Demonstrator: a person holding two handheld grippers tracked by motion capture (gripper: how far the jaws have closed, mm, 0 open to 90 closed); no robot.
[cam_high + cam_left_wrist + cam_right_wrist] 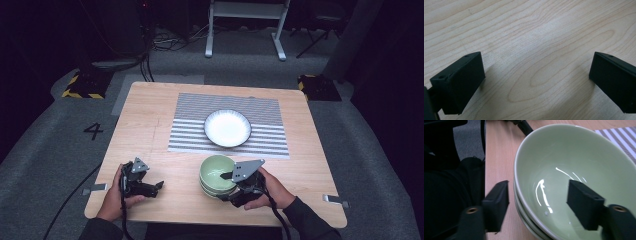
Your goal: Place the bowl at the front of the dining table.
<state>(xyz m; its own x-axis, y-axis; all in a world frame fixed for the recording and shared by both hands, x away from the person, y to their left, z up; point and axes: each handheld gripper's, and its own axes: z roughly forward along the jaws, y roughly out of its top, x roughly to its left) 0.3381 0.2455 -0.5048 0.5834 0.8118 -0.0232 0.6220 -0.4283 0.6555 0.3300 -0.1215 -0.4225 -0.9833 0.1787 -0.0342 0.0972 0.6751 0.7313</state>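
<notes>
A stack of pale green bowls (215, 174) stands near the table's front edge, right of centre. My right gripper (226, 187) is open and straddles the top bowl's near rim. In the right gripper view one jaw sits outside the stack and the other inside the top green bowl (574, 160), with the right gripper (539, 205) not touching the rim. A white plate (227, 128) rests on the striped placemat (265, 107). My left gripper (156, 189) is low over bare wood at the front left. The left gripper (536, 80) is open wide with nothing between its jaws.
The wooden table (145, 125) has bare room left of the placemat and along the front. Grey floor surrounds it, with a white frame's legs (245, 30) beyond the far edge. Cables trail from both grippers off the front edge.
</notes>
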